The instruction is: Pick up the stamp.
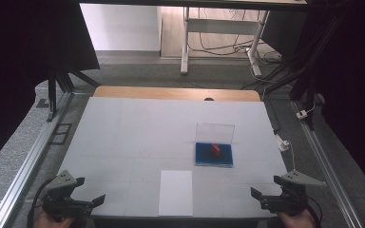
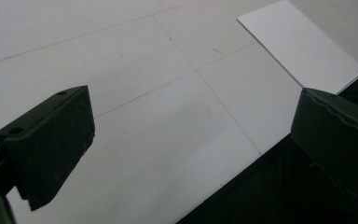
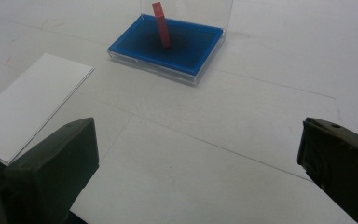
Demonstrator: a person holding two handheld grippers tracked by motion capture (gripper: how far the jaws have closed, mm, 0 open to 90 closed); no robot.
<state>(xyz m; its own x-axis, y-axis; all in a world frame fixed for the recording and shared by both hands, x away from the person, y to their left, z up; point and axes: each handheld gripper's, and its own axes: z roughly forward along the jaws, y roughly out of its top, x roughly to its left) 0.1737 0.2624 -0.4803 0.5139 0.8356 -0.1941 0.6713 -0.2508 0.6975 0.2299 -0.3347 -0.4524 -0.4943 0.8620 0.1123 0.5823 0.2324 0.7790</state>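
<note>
The table (image 1: 123,133) has a flat, matte white top, divided by thin lines into big rectangles, and a strip of light wood shows at its far edge. On the right half of it stands a clear plastic box (image 1: 214,154): a shallow tray with a deep blue lining, and a transparent lid that stands upright at the far side. Inside the tray a small red block (image 1: 215,149) leans, long and narrow; in the right gripper view it (image 3: 161,24) is tilted against the blue floor. Near the front edge of the table lies a white sheet of paper (image 1: 176,192), a plain smooth rectangle, a little to the left of the box and apart from it.

The left gripper (image 1: 78,197) hovers at the front left corner of the table, its black jaws spread wide with nothing between them. The right gripper (image 1: 266,195) hovers at the front right corner, also wide apart and empty, well apart from the box. Both have hard, dark, angular jaws.
</note>
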